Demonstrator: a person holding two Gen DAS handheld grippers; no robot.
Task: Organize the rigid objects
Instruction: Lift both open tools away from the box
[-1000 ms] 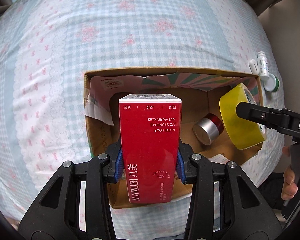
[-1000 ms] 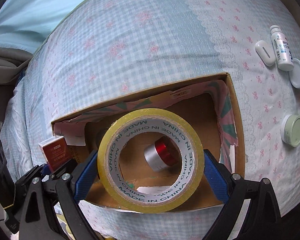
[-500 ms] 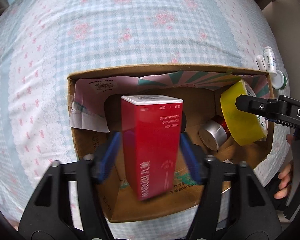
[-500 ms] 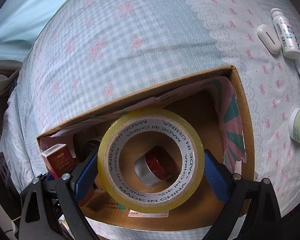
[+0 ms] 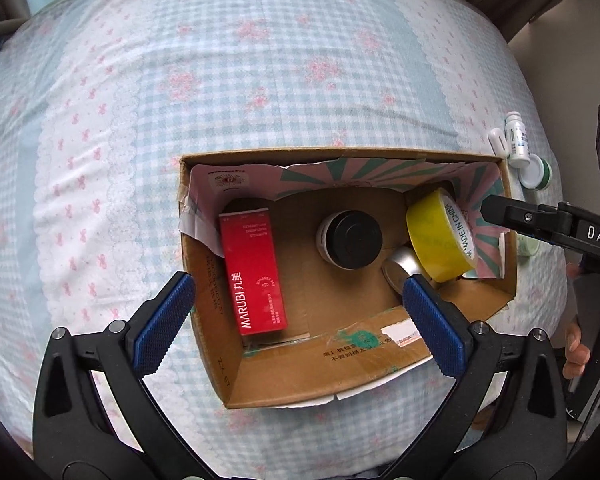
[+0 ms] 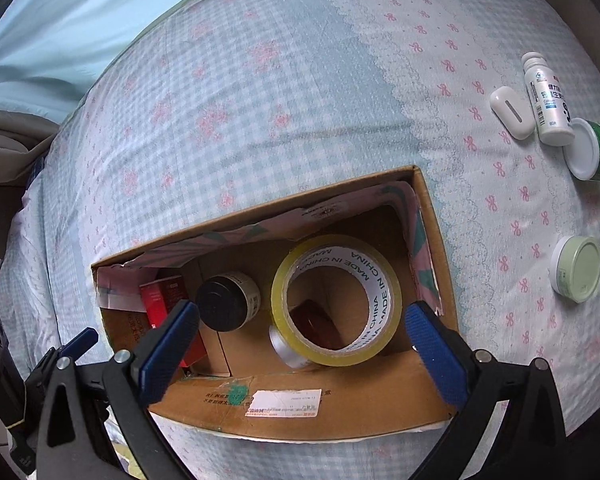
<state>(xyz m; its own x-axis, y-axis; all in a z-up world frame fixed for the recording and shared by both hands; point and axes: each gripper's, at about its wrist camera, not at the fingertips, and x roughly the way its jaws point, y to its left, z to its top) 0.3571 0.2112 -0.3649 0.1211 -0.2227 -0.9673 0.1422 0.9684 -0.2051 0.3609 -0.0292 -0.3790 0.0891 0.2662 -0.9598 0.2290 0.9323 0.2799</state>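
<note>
Brown cardboard forms the open box (image 5: 228,360) that sits on a bed with a blue-checked, pink-flowered cover (image 5: 180,80), straight ahead of both grippers. The left gripper (image 5: 296,312) hangs over the box's near edge with its blue-padded fingers spread wide and nothing between them. Just beyond its left finger, the red carton (image 5: 254,272) lies flat on the box floor against the left wall. Farther ahead, in the middle of the box, stands a black-lidded jar (image 5: 350,238).

The right gripper (image 6: 300,334) is also spread apart and empty. Between and slightly beyond its fingers, the yellow tape roll (image 6: 336,300) rests tilted inside the box, leaning on a silver and red cylinder (image 6: 296,340) that lies on its side.

Out on the bed cover, beyond the right finger, lie a white bottle (image 6: 548,100), a white oblong piece (image 6: 512,112), a green-rimmed lid (image 6: 590,150) and a pale green jar (image 6: 576,268).
</note>
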